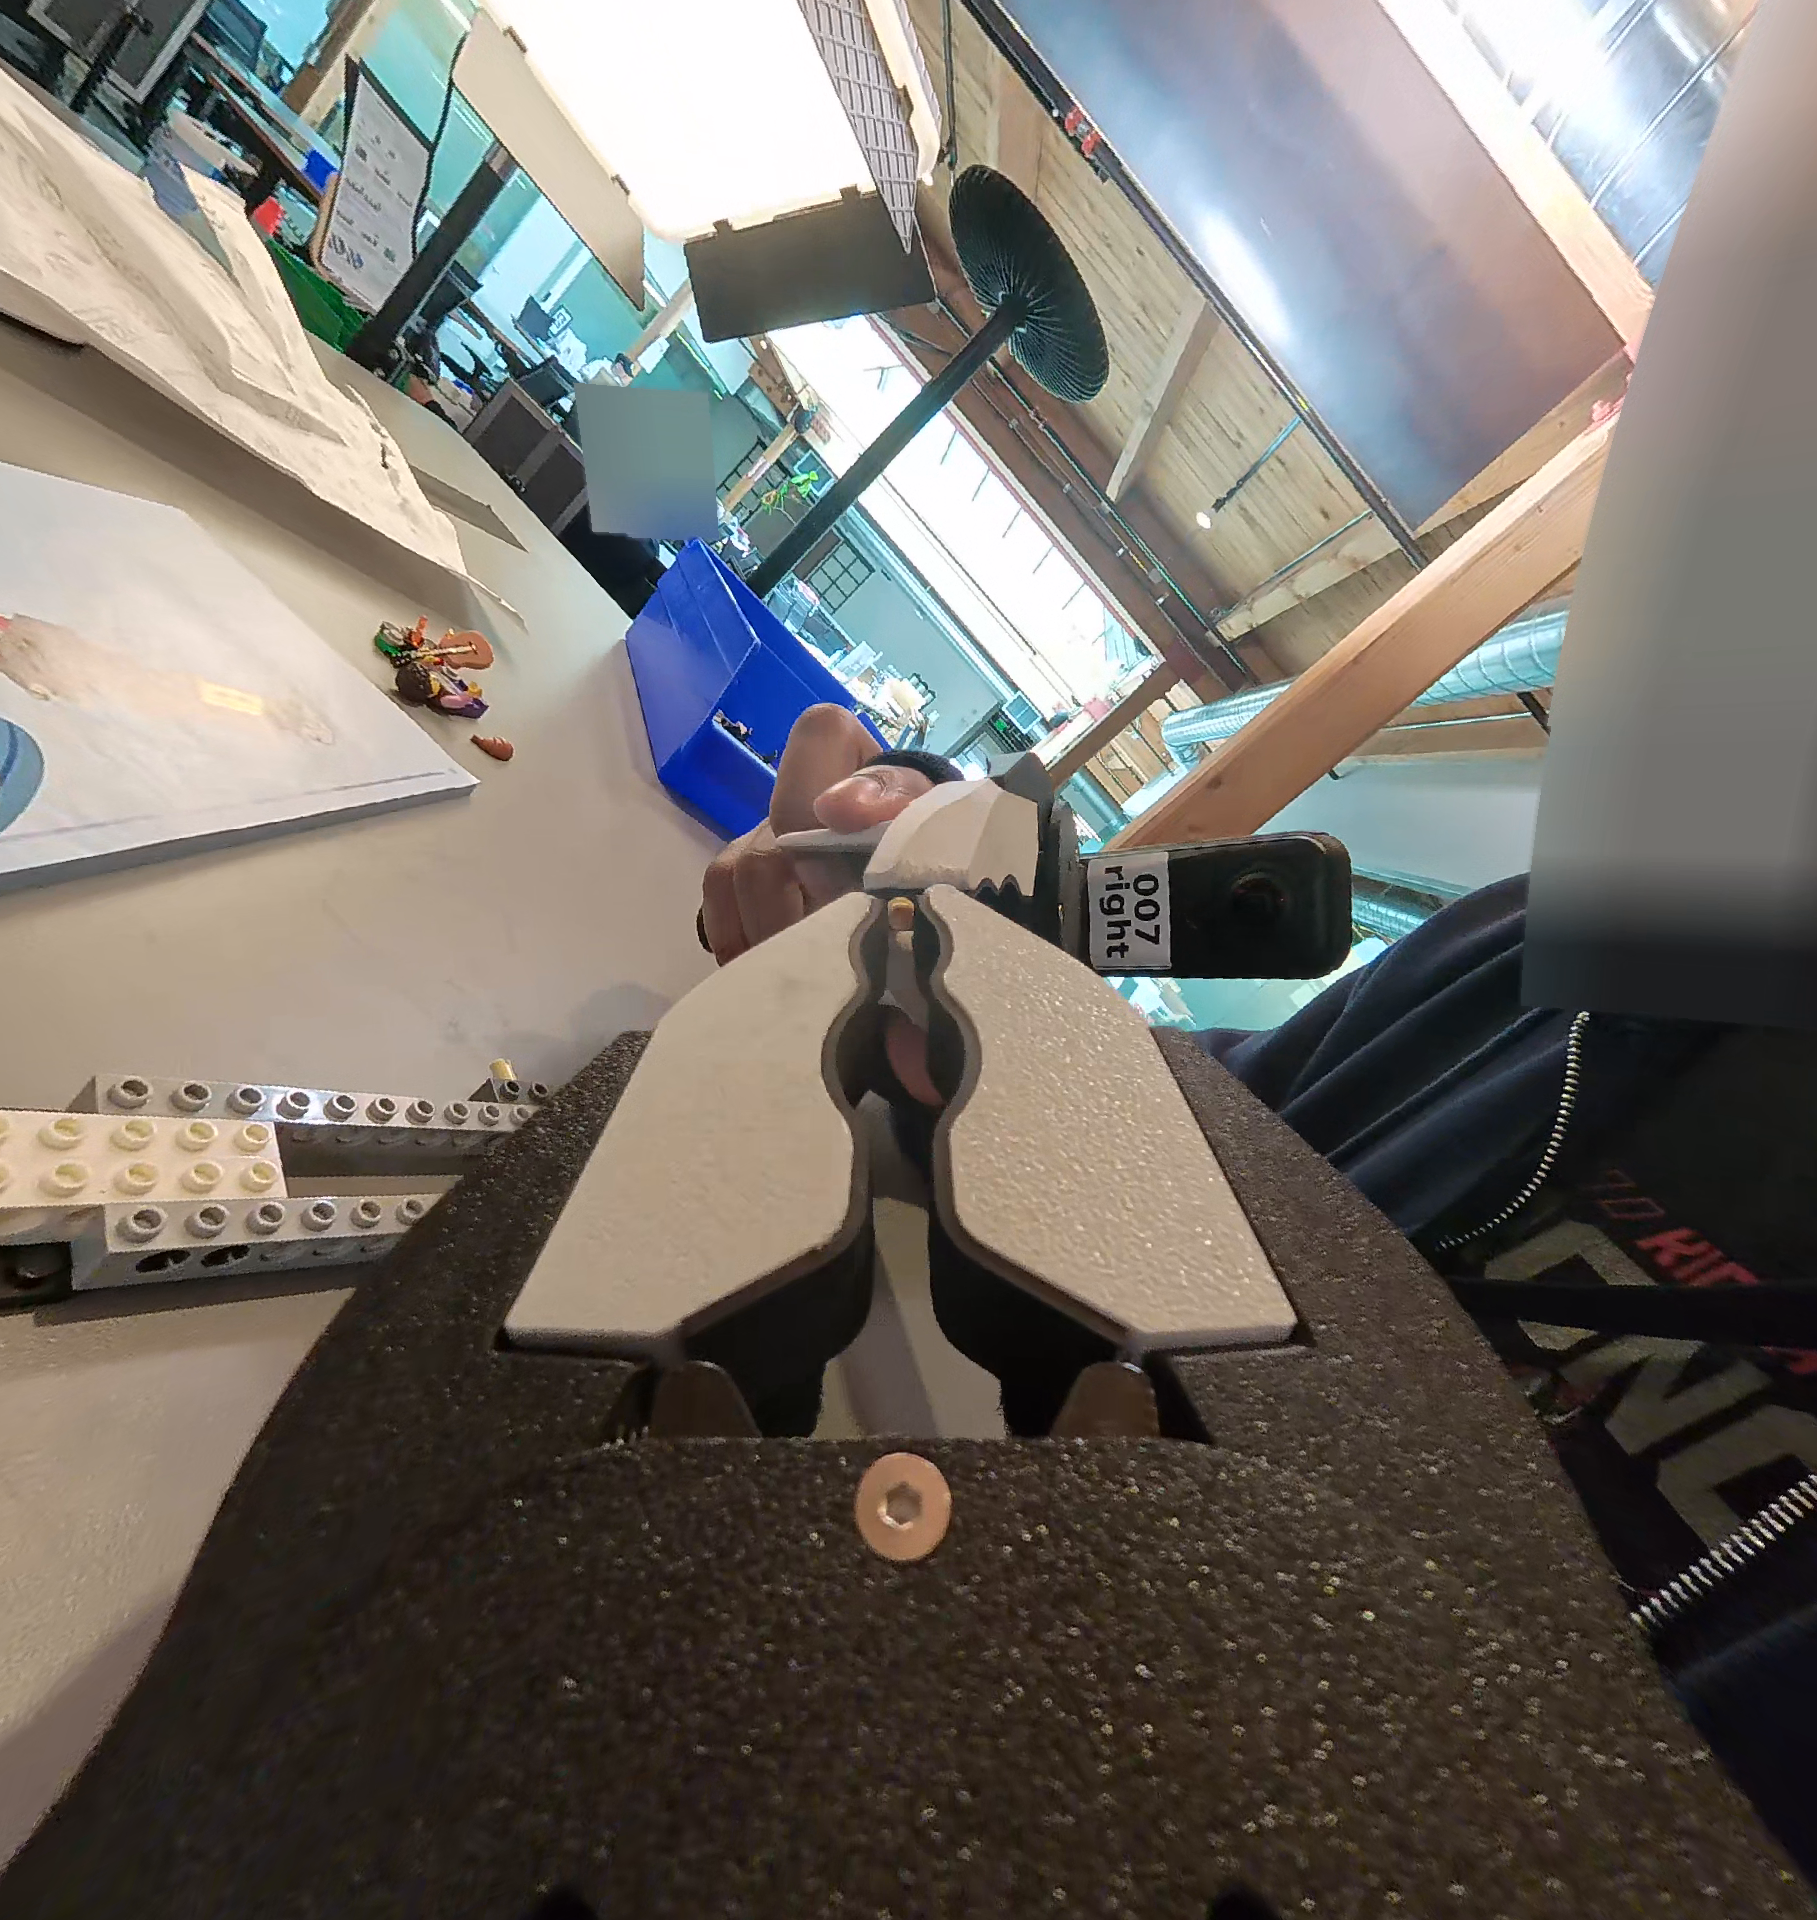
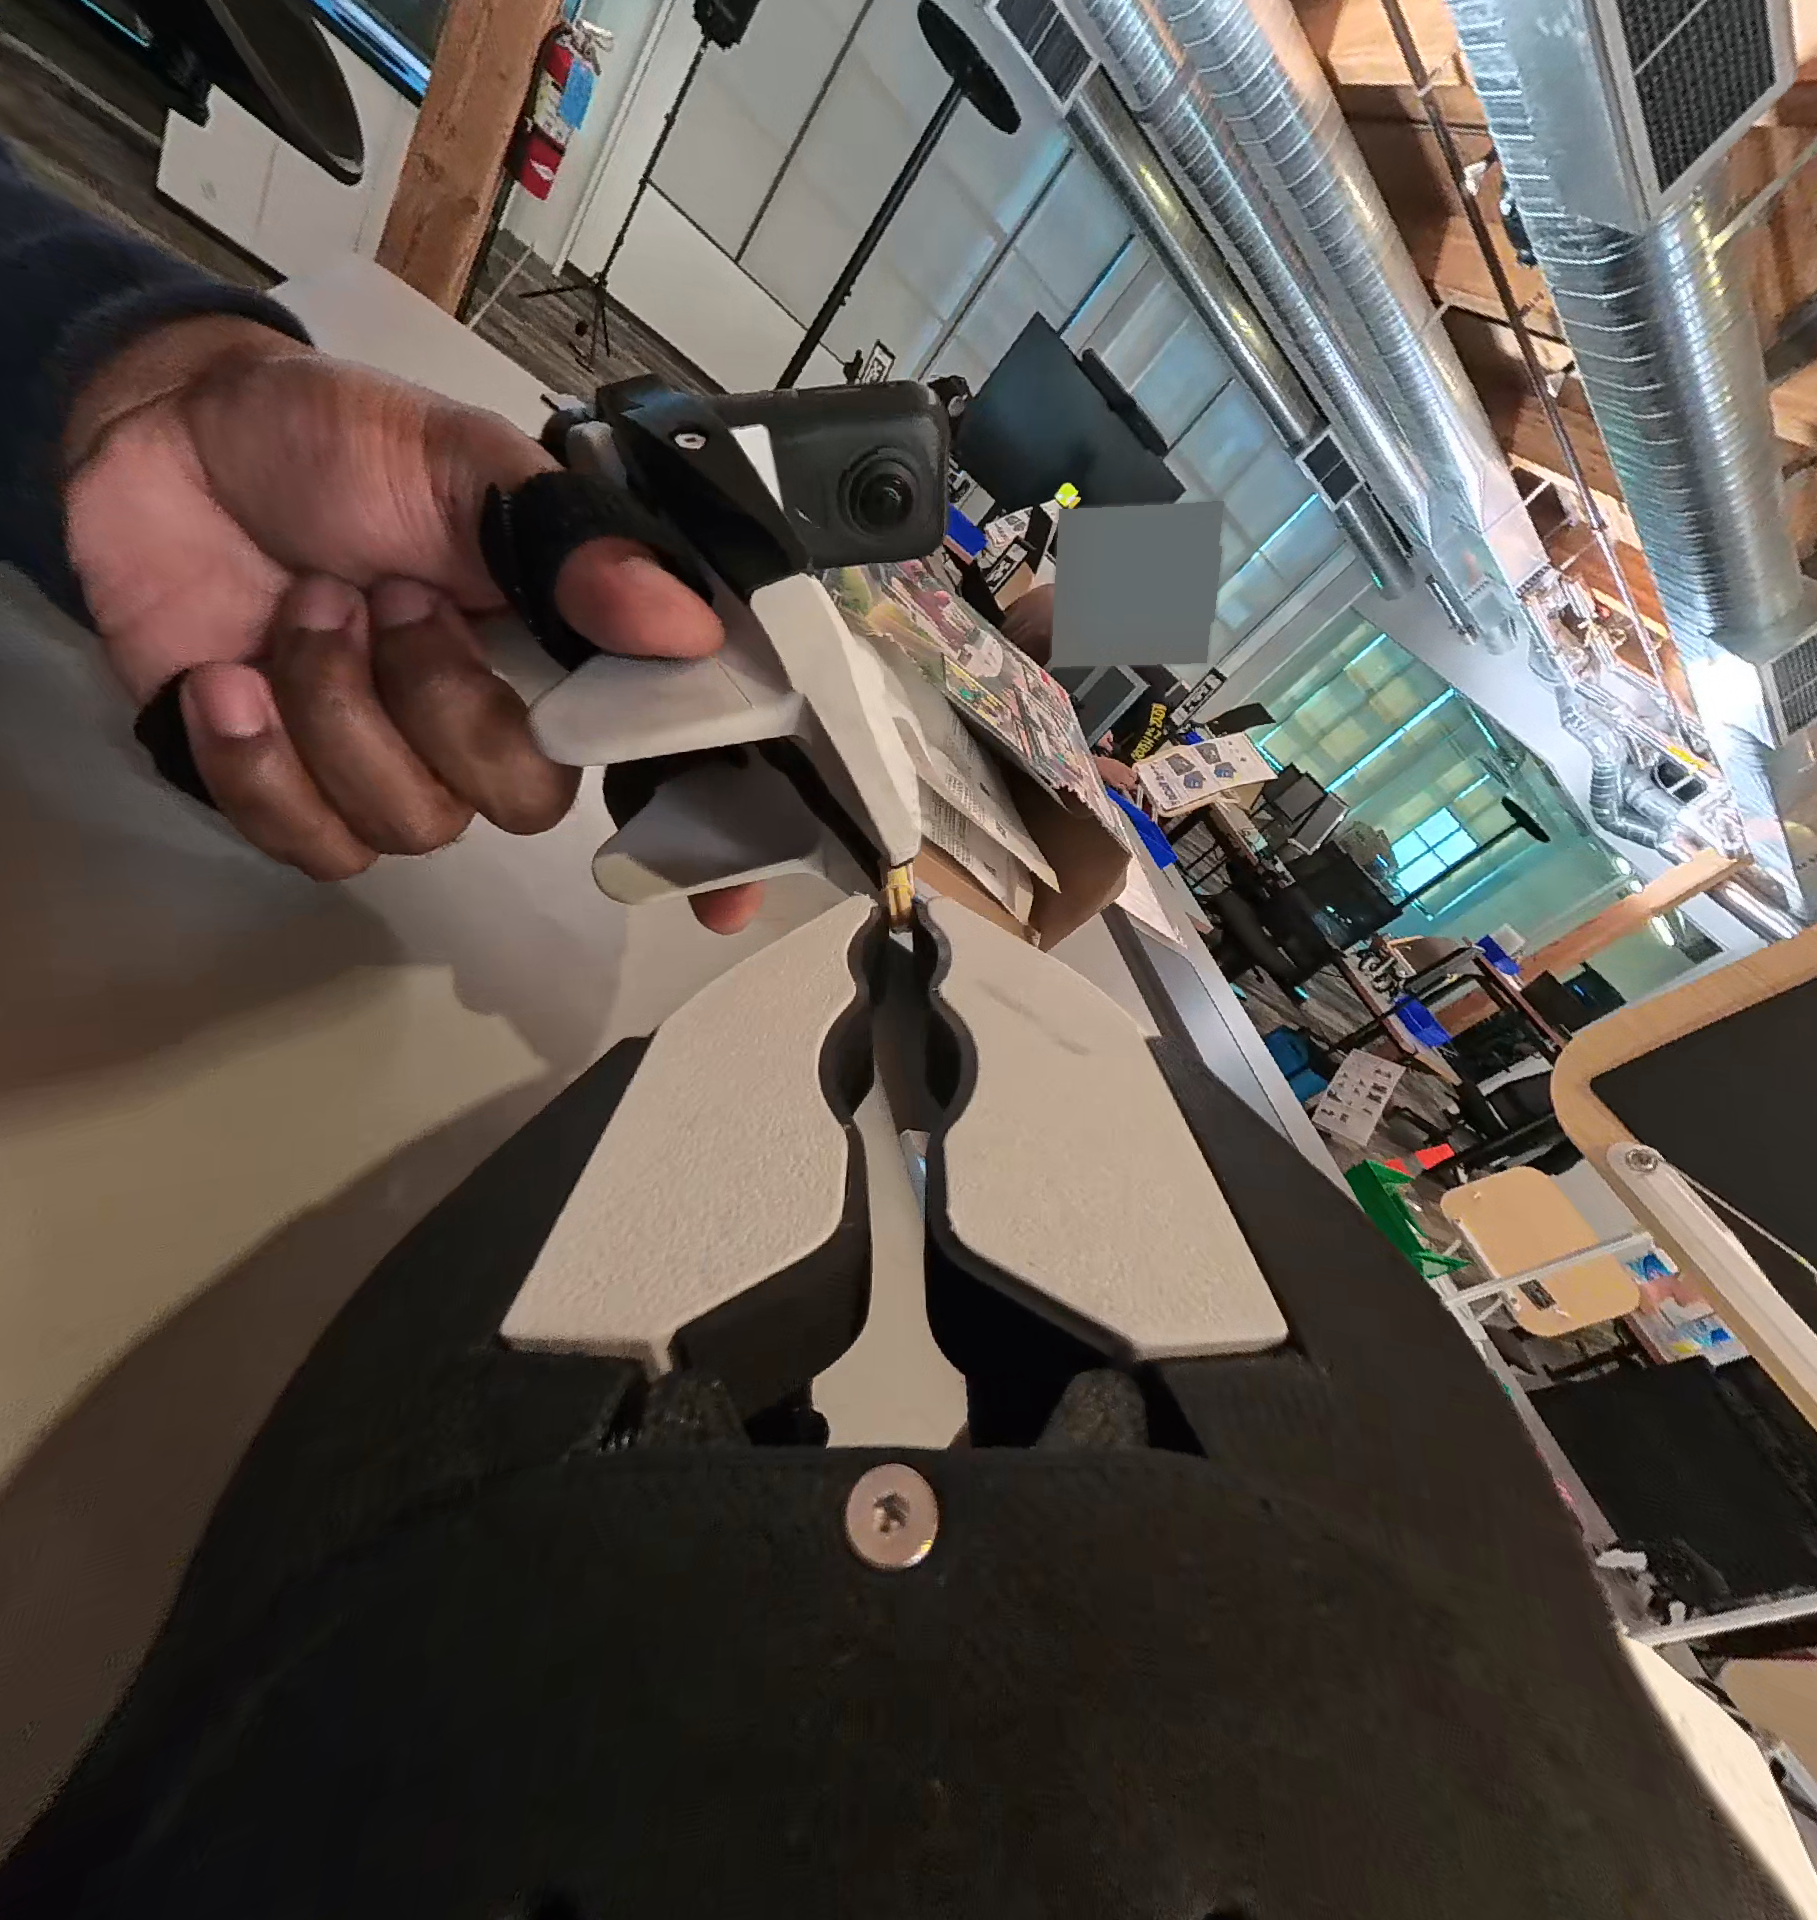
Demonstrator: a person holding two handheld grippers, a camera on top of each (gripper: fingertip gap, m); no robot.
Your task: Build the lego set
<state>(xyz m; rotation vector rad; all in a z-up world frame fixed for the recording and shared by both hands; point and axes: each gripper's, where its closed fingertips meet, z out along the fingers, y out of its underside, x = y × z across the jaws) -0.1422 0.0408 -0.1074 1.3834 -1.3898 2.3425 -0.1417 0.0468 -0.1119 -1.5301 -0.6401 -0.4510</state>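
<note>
In the left wrist view my left gripper is shut on a small tan pin at its fingertips. My right gripper comes in from above, and its closed tips meet the pin's other end. In the right wrist view my right gripper is shut on the same pin, which sticks out of the left gripper's tip. Both grippers are held tip to tip above the pale table, each in a hand.
A grey and white brick assembly lies at the left, with a spare tan pin by it. Farther off are a white box, minifigure parts, a blue bin, instruction sheets and a cardboard box. The tips of both grippers are at nearly the same place.
</note>
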